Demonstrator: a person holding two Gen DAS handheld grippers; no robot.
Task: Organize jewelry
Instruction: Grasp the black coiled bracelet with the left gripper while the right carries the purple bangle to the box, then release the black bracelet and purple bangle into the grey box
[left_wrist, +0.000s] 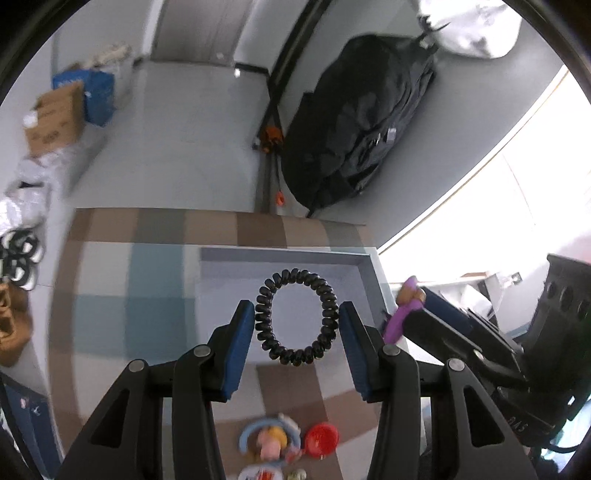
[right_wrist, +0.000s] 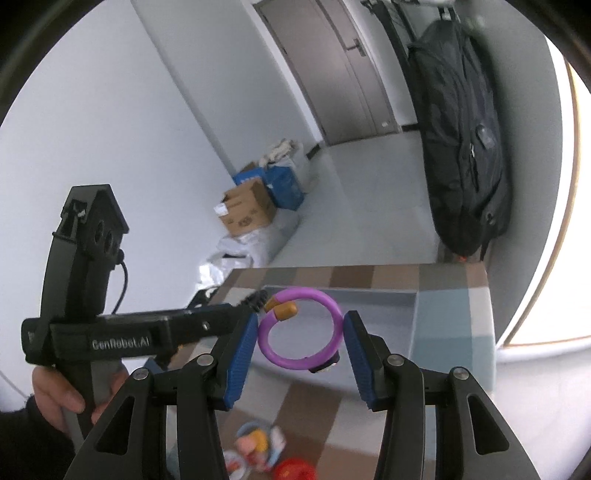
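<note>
My left gripper (left_wrist: 296, 308) is shut on a black spiral hair tie (left_wrist: 263, 317), which stands upright between the blue pads above a shallow grey-blue tray (left_wrist: 284, 254). My right gripper (right_wrist: 301, 325) is shut on a purple ring bracelet (right_wrist: 295, 363) with orange ends, held just over the same tray (right_wrist: 369, 295). In the left wrist view the purple bracelet (left_wrist: 397, 323) and the right gripper show at the tray's right edge. The right wrist view has the left gripper (right_wrist: 240, 310) with the hair tie (right_wrist: 258, 300) close on the left, gripped by a person's hand (right_wrist: 55, 398).
The tray sits on a checked tablecloth (left_wrist: 110, 295). Small trinkets lie in front of it: a red round piece (left_wrist: 321, 439) and a pastel doll-like piece (left_wrist: 271, 439). Beyond the table are a black backpack (left_wrist: 354, 122), cardboard boxes (left_wrist: 55, 118) and a door (right_wrist: 332, 74).
</note>
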